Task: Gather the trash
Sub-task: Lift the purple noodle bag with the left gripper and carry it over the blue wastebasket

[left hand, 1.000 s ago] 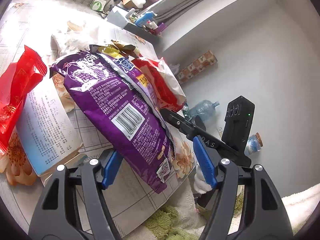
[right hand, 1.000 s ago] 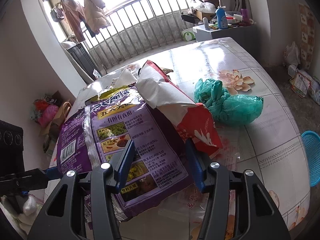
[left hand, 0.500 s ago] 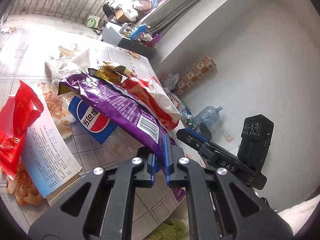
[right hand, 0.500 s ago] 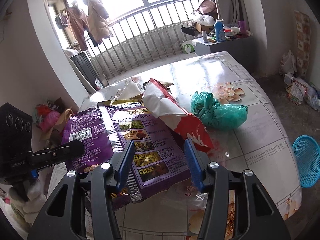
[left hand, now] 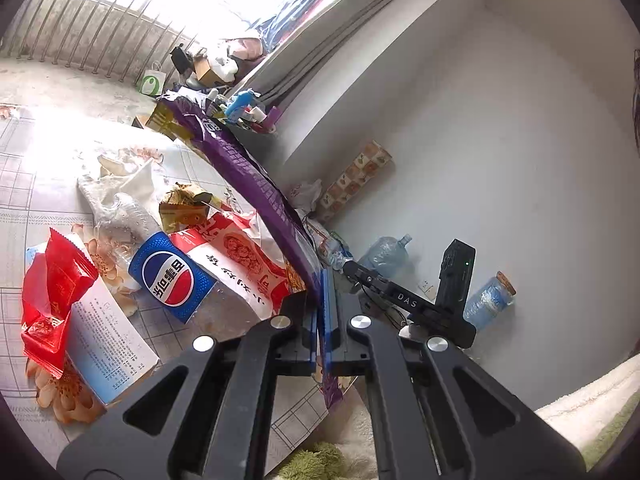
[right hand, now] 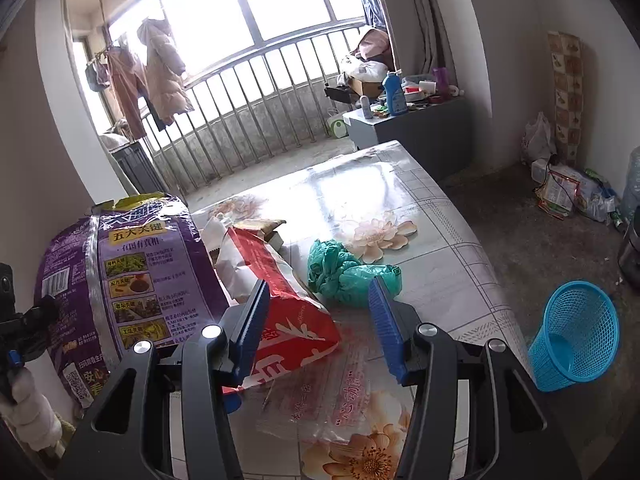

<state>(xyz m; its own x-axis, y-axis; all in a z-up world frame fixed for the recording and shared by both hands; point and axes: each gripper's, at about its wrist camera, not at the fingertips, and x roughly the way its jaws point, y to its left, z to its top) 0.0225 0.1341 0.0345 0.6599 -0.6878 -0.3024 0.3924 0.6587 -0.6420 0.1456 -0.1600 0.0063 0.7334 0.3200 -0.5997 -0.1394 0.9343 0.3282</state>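
The left gripper (left hand: pixel 320 316) is closed tight on the bottom edge of the purple bag (left hand: pixel 256 184), which stands lifted on edge above the table (left hand: pixel 24 184). In the right wrist view the same purple bag (right hand: pixel 132 276) hangs upright at the left, clear of the other litter. The right gripper (right hand: pixel 320 324) is wide open and holds nothing; its left pad sits just beside the red-and-white bag (right hand: pixel 280 312), and its right pad is near the green plastic bag (right hand: pixel 344 272).

Remaining litter on the table, seen from the left wrist: a red wrapper (left hand: pixel 52 300), a blue cola label (left hand: pixel 172 276), a printed box (left hand: pixel 108 344) and a crumpled yellow wrapper (left hand: pixel 184 208). A blue basket (right hand: pixel 572 336) lies tilted on the floor beyond the table edge, well apart from both grippers.

Hazards, judged from this position:
- The hold is on a thin edge of slick film only. A fast swing may pull the purple bag out of the closed jaws.
- The purple bag is large and limp. It may drag the red-and-white bag off the table.
- The basket is tilted, and the purple bag looks large beside its mouth. The purple bag may catch on the rim or tip the basket over.
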